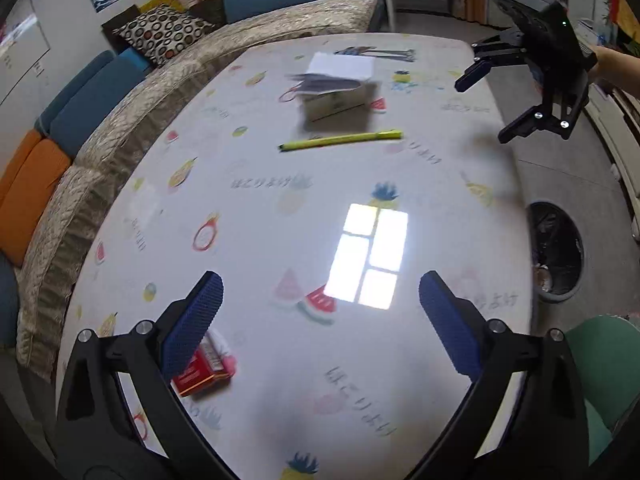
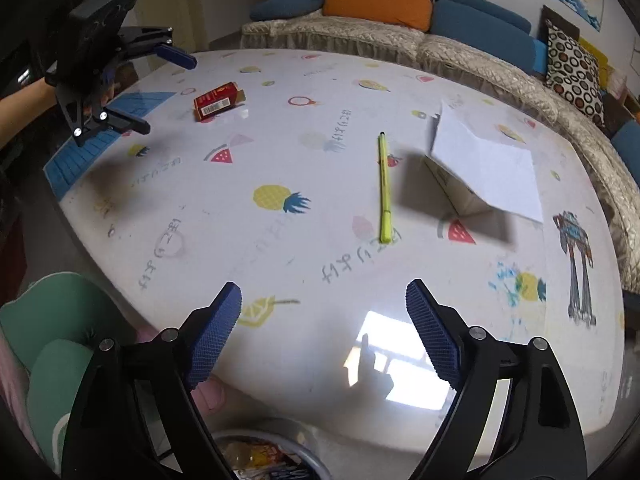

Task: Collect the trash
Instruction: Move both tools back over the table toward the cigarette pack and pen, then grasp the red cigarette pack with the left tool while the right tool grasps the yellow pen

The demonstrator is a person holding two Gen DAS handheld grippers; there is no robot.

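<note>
On the fruit-print table (image 1: 256,216) lie a red cigarette pack (image 1: 204,372) (image 2: 218,101), a yellow pen (image 1: 340,140) (image 2: 385,188) and a small cardboard box under a white sheet of paper (image 1: 340,88) (image 2: 484,168). My left gripper (image 1: 320,320) (image 2: 164,94) hovers above the table, open and empty, with the red pack just under its left finger. My right gripper (image 2: 324,320) (image 1: 488,108) also hangs open and empty, over the table's edge. A round trash bin (image 1: 556,252) (image 2: 272,452) holding wrappers stands on the floor beside the table.
A quilt-covered sofa (image 1: 120,128) (image 2: 500,68) with blue and orange cushions wraps two sides of the table. A green chair (image 1: 608,360) (image 2: 52,320) stands by the bin. A person's forearm (image 1: 616,68) holds the right gripper.
</note>
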